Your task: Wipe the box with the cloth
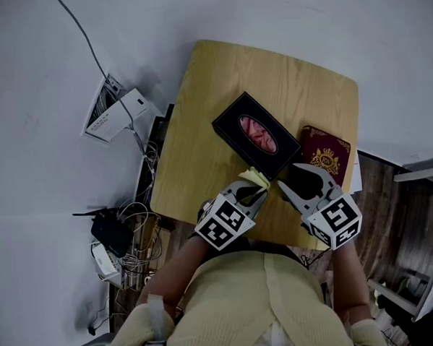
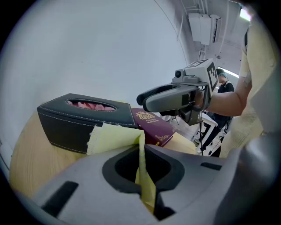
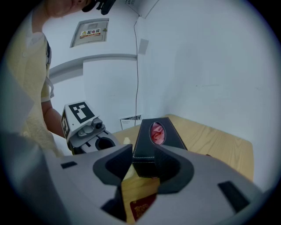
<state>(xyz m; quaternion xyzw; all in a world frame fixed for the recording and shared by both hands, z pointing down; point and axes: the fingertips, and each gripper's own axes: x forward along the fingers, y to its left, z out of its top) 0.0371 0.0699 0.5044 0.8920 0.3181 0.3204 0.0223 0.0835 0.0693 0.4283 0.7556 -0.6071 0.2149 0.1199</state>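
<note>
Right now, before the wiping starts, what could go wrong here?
The black leather tissue box is not gripped: the right hand-held gripper has its jaws apart near it, so wiping may push it along the wooden table.
The left hand-held gripper pinches only a thin fold of the yellow cloth, which may slip out.
The dark red gold-crested booklet beside the box could be knocked off the table's edge.

No legible txt; wall sign (image 3: 90, 32), booklet (image 1: 325, 152) print blurred.
</note>
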